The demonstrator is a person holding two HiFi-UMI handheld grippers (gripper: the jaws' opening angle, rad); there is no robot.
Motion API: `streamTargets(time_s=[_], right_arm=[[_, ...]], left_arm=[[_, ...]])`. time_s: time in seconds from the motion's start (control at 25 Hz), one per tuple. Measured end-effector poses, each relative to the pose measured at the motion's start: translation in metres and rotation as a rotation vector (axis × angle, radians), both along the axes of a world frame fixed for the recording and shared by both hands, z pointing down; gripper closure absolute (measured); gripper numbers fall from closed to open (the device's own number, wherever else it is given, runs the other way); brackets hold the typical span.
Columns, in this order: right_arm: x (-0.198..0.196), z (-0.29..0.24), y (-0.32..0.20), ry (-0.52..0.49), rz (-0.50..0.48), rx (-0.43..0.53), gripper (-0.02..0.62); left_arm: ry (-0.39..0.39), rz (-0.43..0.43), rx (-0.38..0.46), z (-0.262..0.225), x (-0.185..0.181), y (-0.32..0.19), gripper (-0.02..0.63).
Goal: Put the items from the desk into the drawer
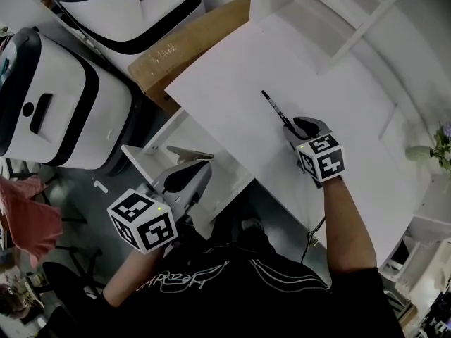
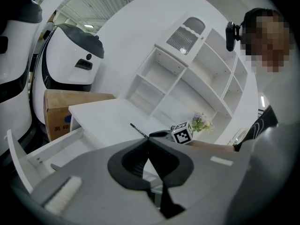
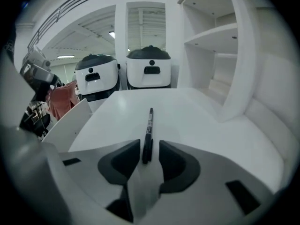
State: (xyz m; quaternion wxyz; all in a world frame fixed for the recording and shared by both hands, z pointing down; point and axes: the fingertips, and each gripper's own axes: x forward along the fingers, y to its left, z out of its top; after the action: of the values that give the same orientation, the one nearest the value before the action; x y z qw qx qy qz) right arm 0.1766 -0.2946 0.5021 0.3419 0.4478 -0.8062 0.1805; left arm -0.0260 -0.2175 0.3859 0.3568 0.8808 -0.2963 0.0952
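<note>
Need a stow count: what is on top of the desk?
A pen, its near end between the jaws of the open right gripper, and flowers farther off. The gripper covers the desk beneath it.

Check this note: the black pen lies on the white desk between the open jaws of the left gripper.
Wrong gripper: the black pen lies on the white desk between the open jaws of the right gripper, as the right gripper view shows. The left gripper has its jaws together, empty.
</note>
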Motion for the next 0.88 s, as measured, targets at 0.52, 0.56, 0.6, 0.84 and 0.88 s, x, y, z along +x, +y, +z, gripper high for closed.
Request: streamTargets(time_s=[0.52, 0.56, 0.6, 0.84, 0.88], right_arm=[[-0.004, 0.005, 0.001, 0.015, 0.007, -0.051, 0.529], [-0.004, 0.005, 0.001, 0.024, 0.005, -0.047, 0.529], [-0.005, 0.005, 0.002, 0.029, 0.006, -0.045, 0.531], [-0.006, -0.008, 0.004, -0.035, 0.044, -0.023, 0.531], [-0.007, -0.012, 0.006, -0.047, 0.045, -0.016, 0.531]], left_arm=[[-0.001, -0.023, -0.018, 0.004, -0.005, 0.003, 0.597], [-0.002, -0.028, -0.018, 0.004, -0.006, 0.005, 0.597], [-0.003, -0.032, -0.019, 0.003, -0.006, 0.007, 0.597], [-0.016, -0.075, -0.029, 0.002, -0.013, 0.022, 0.597], [-0.013, -0.084, -0.032, 0.002, -0.014, 0.025, 0.597]])
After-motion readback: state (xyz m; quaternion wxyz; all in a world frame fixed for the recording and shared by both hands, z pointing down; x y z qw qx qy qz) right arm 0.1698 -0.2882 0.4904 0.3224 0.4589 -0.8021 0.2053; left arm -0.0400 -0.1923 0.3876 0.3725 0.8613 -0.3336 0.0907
